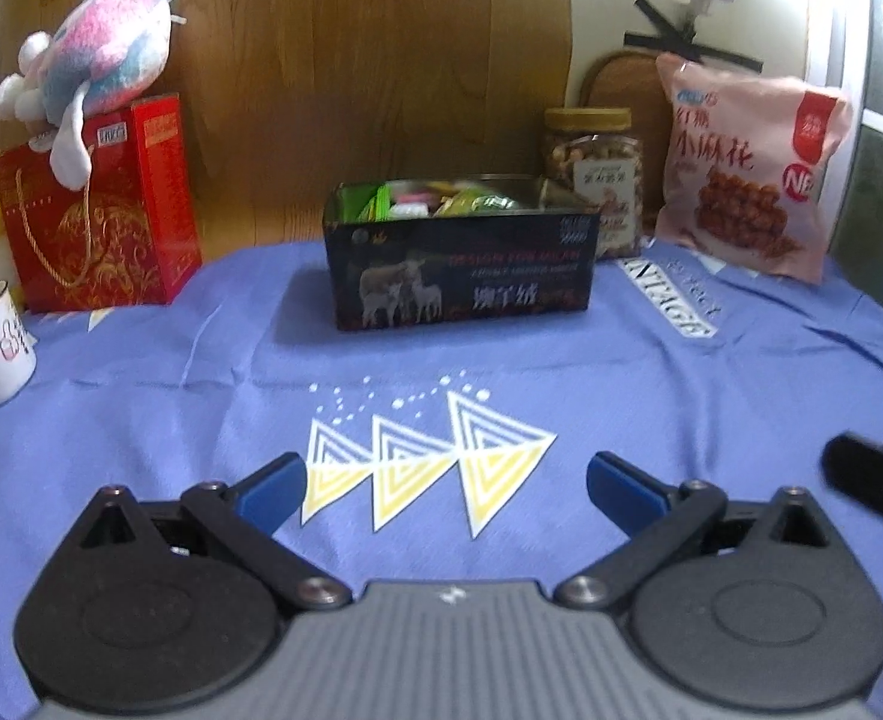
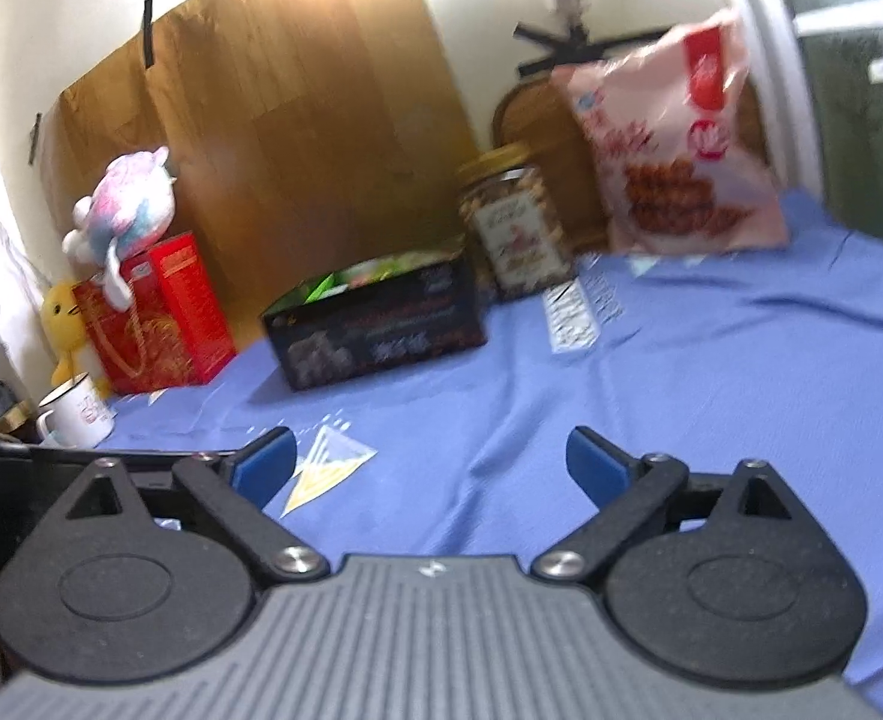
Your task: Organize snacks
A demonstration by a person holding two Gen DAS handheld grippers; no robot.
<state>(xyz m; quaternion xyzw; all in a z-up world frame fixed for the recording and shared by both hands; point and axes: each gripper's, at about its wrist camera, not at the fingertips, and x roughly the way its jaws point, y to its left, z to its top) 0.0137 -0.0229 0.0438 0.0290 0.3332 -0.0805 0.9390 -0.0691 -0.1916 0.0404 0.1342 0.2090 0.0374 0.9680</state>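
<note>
Both claws — left claw point(image 1: 446, 489), right claw point(image 2: 429, 462) — agape, empty; glossy rectangular black box point(image 1: 462, 261) on creased blue cloth point(image 1: 651, 372)

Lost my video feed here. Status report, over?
Left gripper and right gripper: jaws open, empty. Black box holds snacks; nut jar and pink bag outside it. Blue cloth bare between.

Blue tablecloth point(image 1: 141, 420) with yellow-white triangles, black box point(image 1: 462, 276), pink snack bag point(image 1: 747, 168)
</note>
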